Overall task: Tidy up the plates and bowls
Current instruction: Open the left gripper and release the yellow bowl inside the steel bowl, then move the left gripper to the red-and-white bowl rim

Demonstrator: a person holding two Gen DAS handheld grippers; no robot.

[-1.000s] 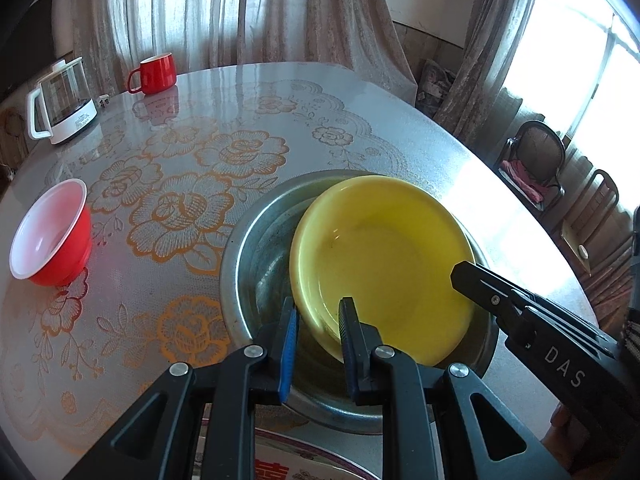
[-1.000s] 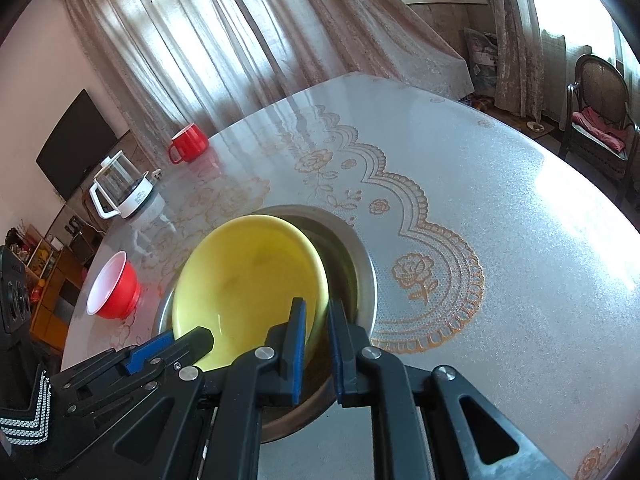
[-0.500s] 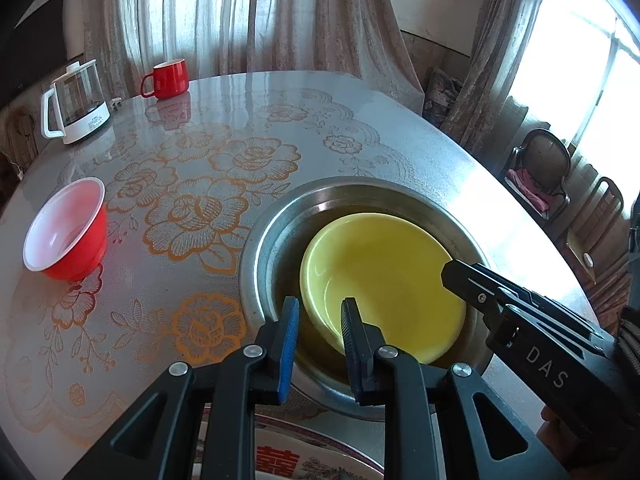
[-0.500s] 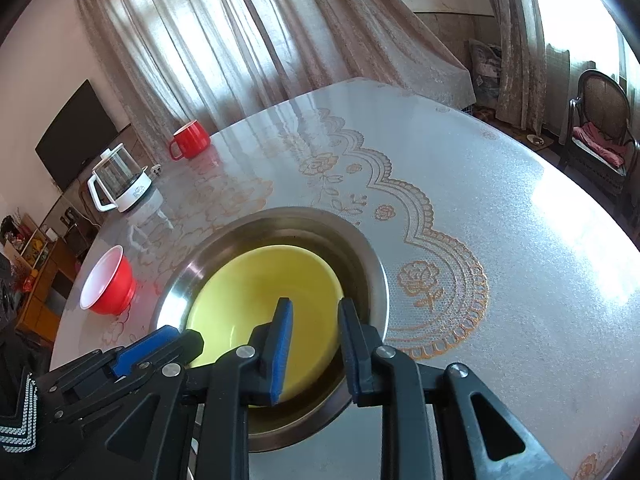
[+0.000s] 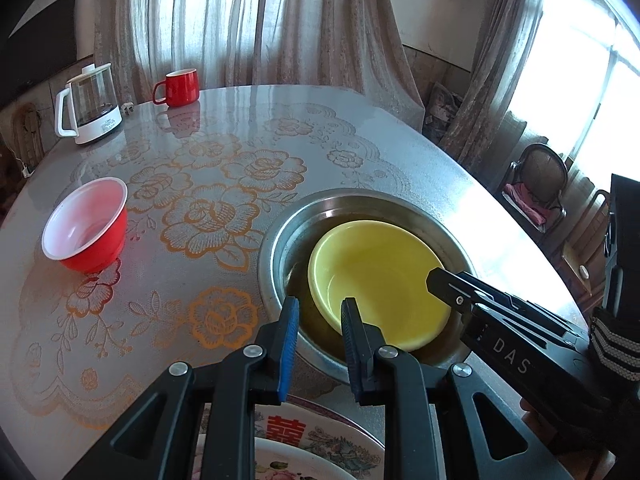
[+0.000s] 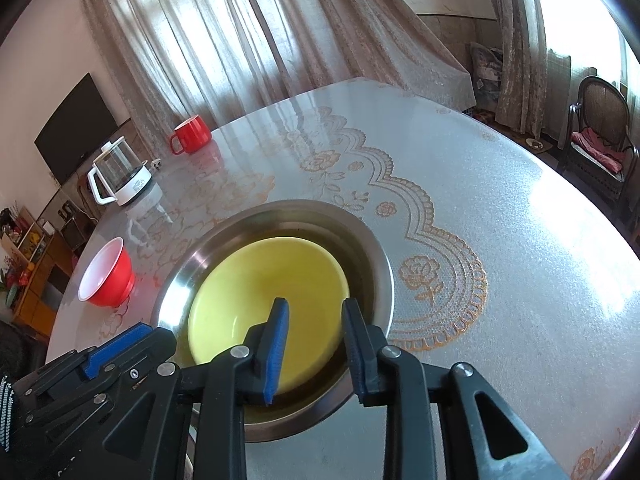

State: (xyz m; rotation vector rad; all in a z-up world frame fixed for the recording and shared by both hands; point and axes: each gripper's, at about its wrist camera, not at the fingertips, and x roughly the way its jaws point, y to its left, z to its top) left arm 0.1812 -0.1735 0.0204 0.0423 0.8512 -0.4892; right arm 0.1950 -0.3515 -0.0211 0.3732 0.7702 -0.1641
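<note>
Inside the basin: yellow bowl sits flat in the steel basin.
Left gripper: jaws slightly parted, empty; bowl at 1 o'clock.
Right gripper: jaws just been opening, nothing clamped; bowl rim at 12 o'clock.
Red bowl: at 10 o'clock, well apart.

On the table stand three bowls: one yellow bowl, one steel basin and one red bowl. There is one patterned plate, one red mug and one glass kettle. Two chairs show by the window.
</note>
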